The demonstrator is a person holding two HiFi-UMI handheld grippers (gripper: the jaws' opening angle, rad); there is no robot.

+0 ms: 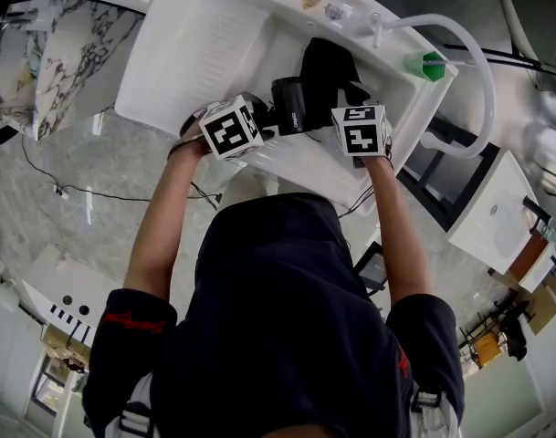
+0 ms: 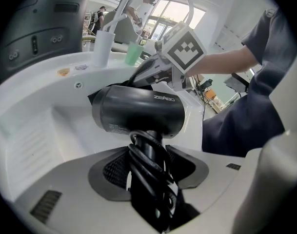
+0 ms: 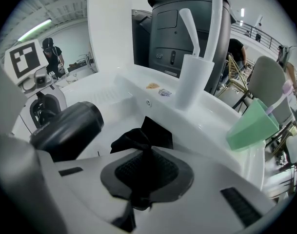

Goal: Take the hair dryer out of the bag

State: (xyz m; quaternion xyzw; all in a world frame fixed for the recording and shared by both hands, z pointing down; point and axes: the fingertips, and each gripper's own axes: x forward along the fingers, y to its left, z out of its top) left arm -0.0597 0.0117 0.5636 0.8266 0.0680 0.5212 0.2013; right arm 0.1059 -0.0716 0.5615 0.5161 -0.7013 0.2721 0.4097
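Over a white sink [image 1: 214, 35], my left gripper [image 2: 148, 168] is shut on the handle of a black hair dryer [image 2: 138, 112]; its cord is wound round that handle. The dryer's barrel lies crosswise above the jaws, free of the bag. In the head view the hair dryer [image 1: 289, 105] hangs between both grippers, with the left gripper [image 1: 267, 117] beside it. My right gripper [image 3: 144, 172] is shut on a pinch of the black cloth bag [image 3: 147, 133], which sags limp over the basin. The bag [image 1: 328, 67] lies just beyond the right gripper [image 1: 348, 97].
A white faucet [image 3: 194, 77] with a curved spout stands on the sink's back ledge. A green cup [image 3: 253, 123] sits at the ledge's right end. A ribbed drainboard [image 1: 218, 21] fills the sink's left part. People stand in the background.
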